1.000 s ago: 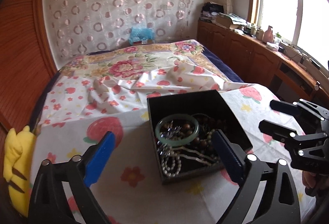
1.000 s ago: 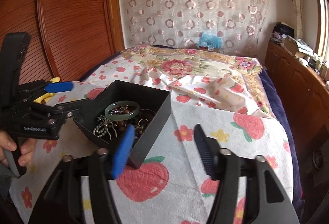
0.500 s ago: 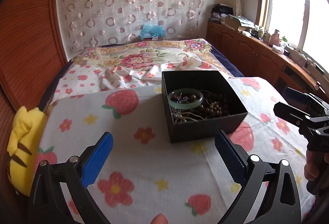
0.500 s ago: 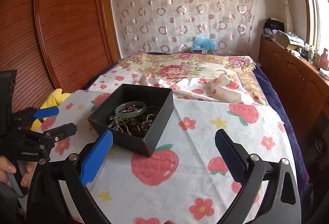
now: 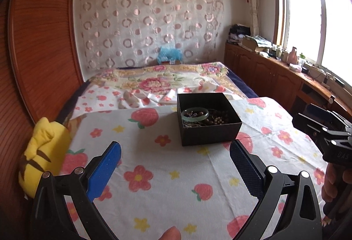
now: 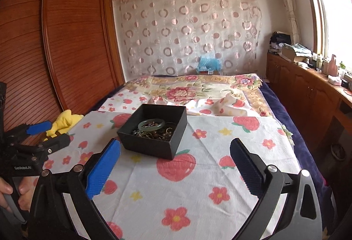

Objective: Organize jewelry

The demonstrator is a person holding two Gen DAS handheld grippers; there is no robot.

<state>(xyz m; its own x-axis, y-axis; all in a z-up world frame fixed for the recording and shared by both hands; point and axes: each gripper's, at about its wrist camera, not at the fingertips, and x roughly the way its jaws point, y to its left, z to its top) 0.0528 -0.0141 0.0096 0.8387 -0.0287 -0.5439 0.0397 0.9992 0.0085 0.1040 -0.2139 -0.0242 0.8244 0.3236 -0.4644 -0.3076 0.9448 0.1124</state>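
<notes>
Left wrist view: the left hand-held gripper (image 5: 175, 159) has its two blue-padded fingers spread wide apart, nothing between them.
Surface below: a white cloth (image 5: 167, 185) printed with strawberries and flowers, spread over a bed.
Black box (image 5: 210, 133): open-topped, sitting on the cloth ahead of the gripper and slightly toward its right finger, apart from both fingertips.
Box contents: a pale green bangle (image 5: 194, 114) lies on top of a tangle of brown beads (image 5: 219, 119) and chains.
Yellow plush toy (image 5: 45, 152): at the bed's edge, out beyond the left finger.
Right edge of view: the right hand-held gripper (image 5: 308, 115), black, points toward the box from the side, a hand (image 5: 330, 185) on its handle.

Right wrist view: the right hand-held gripper (image 6: 175, 157) has its fingers as far apart as they go, with nothing between them.
Black box (image 6: 154, 146): on the cloth (image 6: 198, 185) just ahead of the left finger, corner turned toward the gripper, not touched.
Bangle (image 6: 151, 124): rests across the top of the jewellery inside the box.
Left edge of view: the left hand-held gripper (image 6: 55, 133), fingers apart, held by a hand (image 6: 13, 193), with the yellow plush toy (image 6: 63, 121) behind it.
Background: a flowered blanket (image 6: 187, 90) farther up the bed, beyond the box.
</notes>
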